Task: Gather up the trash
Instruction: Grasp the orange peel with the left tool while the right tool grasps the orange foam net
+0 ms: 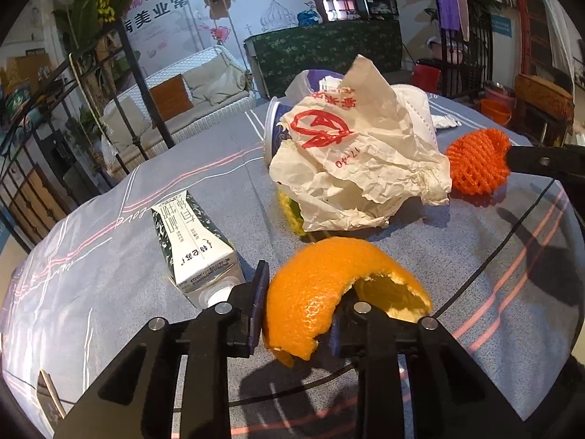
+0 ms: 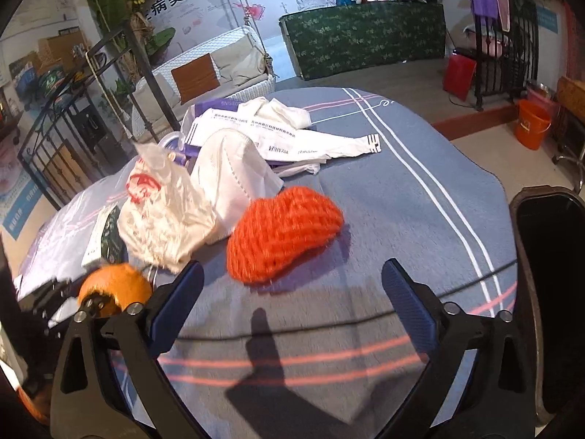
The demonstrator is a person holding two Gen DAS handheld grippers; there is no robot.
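A curled orange peel (image 1: 329, 278) sits between the pads of my left gripper (image 1: 305, 292), which is shut on it just above the blue-grey tablecloth (image 1: 493, 256). The same peel (image 2: 117, 285) shows at the lower left of the right wrist view. My right gripper (image 2: 292, 272) stands open, its blue pads (image 2: 179, 303) wide apart. An orange foam fruit net (image 2: 285, 234) lies on the cloth just ahead of them, untouched. In the left wrist view one finger of the right gripper reaches the net (image 1: 479, 161) from the right.
A milk carton (image 1: 193, 241) lies left of the peel. Behind it are a crumpled paper bag (image 1: 351, 161), a tipped paper cup (image 1: 276, 128), a white mask (image 2: 234, 179) and plastic packaging (image 2: 292, 139). A black bin (image 2: 548, 292) stands by the table's right edge. A black cable (image 2: 329, 325) crosses the cloth.
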